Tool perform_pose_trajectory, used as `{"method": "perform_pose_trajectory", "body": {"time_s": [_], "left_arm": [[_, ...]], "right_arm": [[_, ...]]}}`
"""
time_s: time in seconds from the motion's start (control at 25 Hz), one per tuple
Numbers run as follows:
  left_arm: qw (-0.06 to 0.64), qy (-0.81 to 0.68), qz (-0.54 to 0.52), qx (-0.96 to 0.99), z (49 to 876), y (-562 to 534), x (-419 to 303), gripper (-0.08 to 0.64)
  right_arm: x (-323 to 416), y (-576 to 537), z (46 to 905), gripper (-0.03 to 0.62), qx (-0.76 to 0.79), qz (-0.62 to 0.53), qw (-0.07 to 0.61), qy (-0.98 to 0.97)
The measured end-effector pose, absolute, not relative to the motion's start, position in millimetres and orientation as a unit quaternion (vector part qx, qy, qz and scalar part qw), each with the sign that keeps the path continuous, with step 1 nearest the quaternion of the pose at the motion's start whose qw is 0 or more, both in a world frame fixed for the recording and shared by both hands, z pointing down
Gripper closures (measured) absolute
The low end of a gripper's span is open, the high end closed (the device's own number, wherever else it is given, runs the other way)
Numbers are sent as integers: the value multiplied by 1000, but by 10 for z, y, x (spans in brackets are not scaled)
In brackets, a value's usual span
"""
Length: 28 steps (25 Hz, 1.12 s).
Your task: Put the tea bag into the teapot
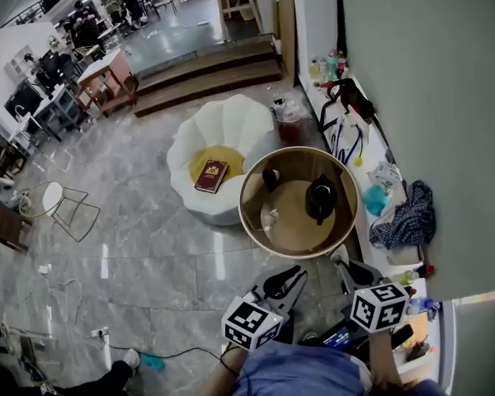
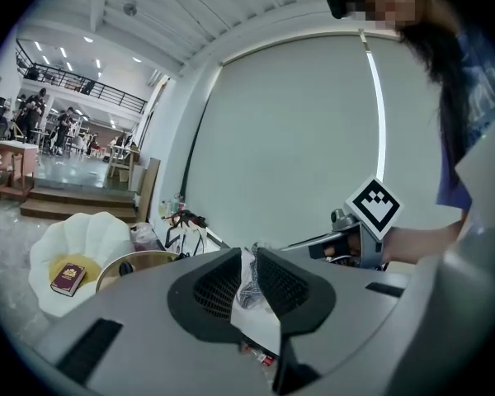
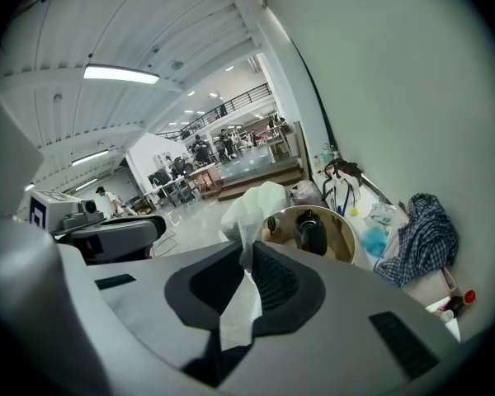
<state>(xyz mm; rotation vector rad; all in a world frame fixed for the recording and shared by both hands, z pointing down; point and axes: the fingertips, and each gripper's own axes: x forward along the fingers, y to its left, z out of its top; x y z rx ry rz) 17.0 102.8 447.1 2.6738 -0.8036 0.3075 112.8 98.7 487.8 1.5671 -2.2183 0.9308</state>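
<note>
A round table with a wooden rim (image 1: 249, 209) stands ahead of me. On it are a black teapot (image 1: 320, 198), also in the right gripper view (image 3: 310, 231), and a small white tea bag (image 1: 270, 218) near the left rim. Both grippers hang low, close to my body and well short of the table. My left gripper (image 1: 285, 283) (image 2: 249, 258) has its jaws a narrow slit apart, and only background shows through. My right gripper (image 1: 351, 269) (image 3: 246, 250) points at the table, with the same narrow slit and pale background behind it. I see nothing pinched in either.
A small black cup (image 1: 271, 177) sits at the table's back left. A white petal-shaped chair (image 1: 223, 139) with a dark red book (image 1: 211, 176) stands left of the table. A cluttered white ledge (image 1: 371, 151) with a plaid cloth (image 1: 408, 213) runs along the right wall. Cables lie on the floor at lower left.
</note>
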Motion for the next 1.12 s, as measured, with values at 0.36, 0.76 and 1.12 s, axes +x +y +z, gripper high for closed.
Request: {"method": "perform_pose_trajectory", "body": {"time_s": [0.36,0.76,1.12], "left_arm": [[186,-262,98,942,4531,66,-107,506],[189,-208,95,955,4551,-607,-158,506],[192,-188,90,959,4567,-853,-242,505]], "right_arm": [[894,207,4957,551,557,336,155,-744],[1108,-301,4908,551,622,340,147,-690],[1263,-378,4860,551,660,334,151,-656]]}}
